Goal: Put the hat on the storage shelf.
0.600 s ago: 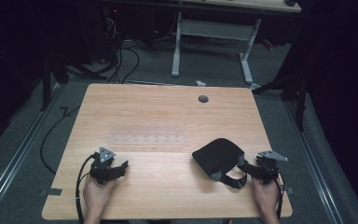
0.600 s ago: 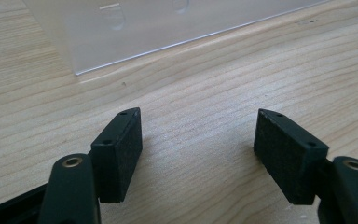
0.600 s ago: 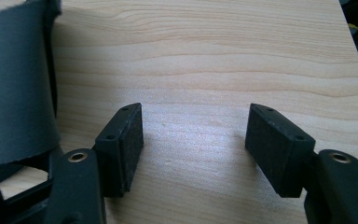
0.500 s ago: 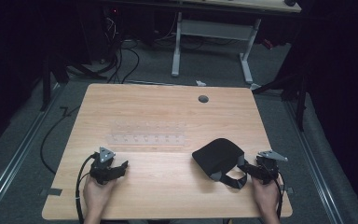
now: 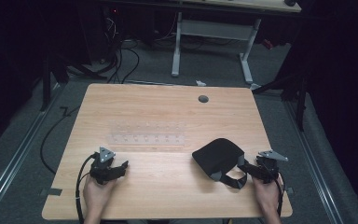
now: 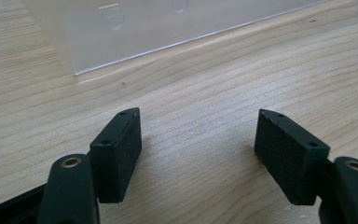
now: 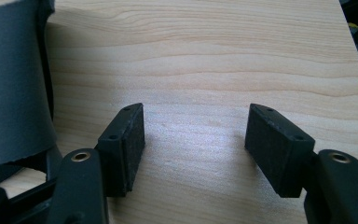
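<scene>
A black pouch-like bag with a grey strap is lying on the right half of the wooden bench, its strap looping toward the near edge. The right claw is resting just beside that strap; in the right gripper view its jaws are standing wide apart over bare wood, holding nothing, with the dark fabric sitting off to their side. Across the bench, the left claw is also gaping wide and gripping nothing, pointing toward a clear plastic tray lying near the middle. This is looking like the approach stage: neither item is being gripped yet. Next, the right claw is probably needing to slide onto the strap or bag edge and close.
</scene>
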A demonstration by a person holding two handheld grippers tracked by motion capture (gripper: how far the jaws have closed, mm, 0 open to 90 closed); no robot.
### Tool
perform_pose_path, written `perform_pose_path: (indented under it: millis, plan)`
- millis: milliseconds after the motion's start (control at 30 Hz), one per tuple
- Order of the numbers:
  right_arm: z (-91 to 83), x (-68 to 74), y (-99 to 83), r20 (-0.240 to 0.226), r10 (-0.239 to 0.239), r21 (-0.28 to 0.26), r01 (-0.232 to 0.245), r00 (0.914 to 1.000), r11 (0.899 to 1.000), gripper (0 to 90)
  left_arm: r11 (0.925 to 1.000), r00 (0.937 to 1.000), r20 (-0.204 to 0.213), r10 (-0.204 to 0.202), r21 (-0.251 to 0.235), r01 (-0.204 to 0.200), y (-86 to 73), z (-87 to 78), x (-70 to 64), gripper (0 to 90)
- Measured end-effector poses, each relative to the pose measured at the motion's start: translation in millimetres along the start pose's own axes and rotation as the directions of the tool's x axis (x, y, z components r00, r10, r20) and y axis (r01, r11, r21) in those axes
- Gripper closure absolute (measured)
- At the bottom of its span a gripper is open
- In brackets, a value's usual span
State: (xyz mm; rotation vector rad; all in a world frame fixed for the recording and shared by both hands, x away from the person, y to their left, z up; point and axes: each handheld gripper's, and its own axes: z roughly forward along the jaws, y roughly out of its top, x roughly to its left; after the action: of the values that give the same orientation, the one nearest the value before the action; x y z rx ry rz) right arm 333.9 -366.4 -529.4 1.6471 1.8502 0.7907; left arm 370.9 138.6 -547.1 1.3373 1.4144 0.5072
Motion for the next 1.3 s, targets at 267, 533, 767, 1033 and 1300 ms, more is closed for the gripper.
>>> perform_pose_path:
  millis: [267, 533, 767, 1033, 1300]
  plan:
    - [-4.1, -2.2, -0.2, -0.021, 0.006, 0.001, -0.006, 0.9998, 1.000, 42.8, 1.0000, 1.0000, 0.001, 0.000, 0.001, 0.000, 0.0, 0.0, 0.0, 32.1]
    - [-22.7, -9.6, 1.7, -0.071, 0.029, -0.057, -0.033, 0.9971, 0.998, 48.5, 1.0000, 1.0000, 0.001, 0.000, 0.001, 0.000, 0.0, 0.0, 0.0, 32.1]
    - [-38.8, -6.8, 2.0, -0.116, 0.035, -0.091, -0.045, 0.9927, 0.995, 49.2, 1.0000, 1.0000, 0.001, 0.001, 0.001, -0.001, 0.0, 0.0, -0.1, 32.1]
    - [-63.0, 5.1, 6.0, -0.160, -0.027, -0.178, -0.002, 0.9867, 0.984, 47.8, 1.0000, 1.0000, 0.001, 0.001, 0.001, -0.001, -0.1, 0.0, -0.1, 31.9]
    - [-54.4, 17.2, 13.0, -0.215, -0.046, -0.160, 0.012, 0.9756, 0.987, 42.6, 1.0000, 1.0000, 0.001, 0.001, 0.001, -0.001, -0.1, 0.0, -0.1, 31.9]
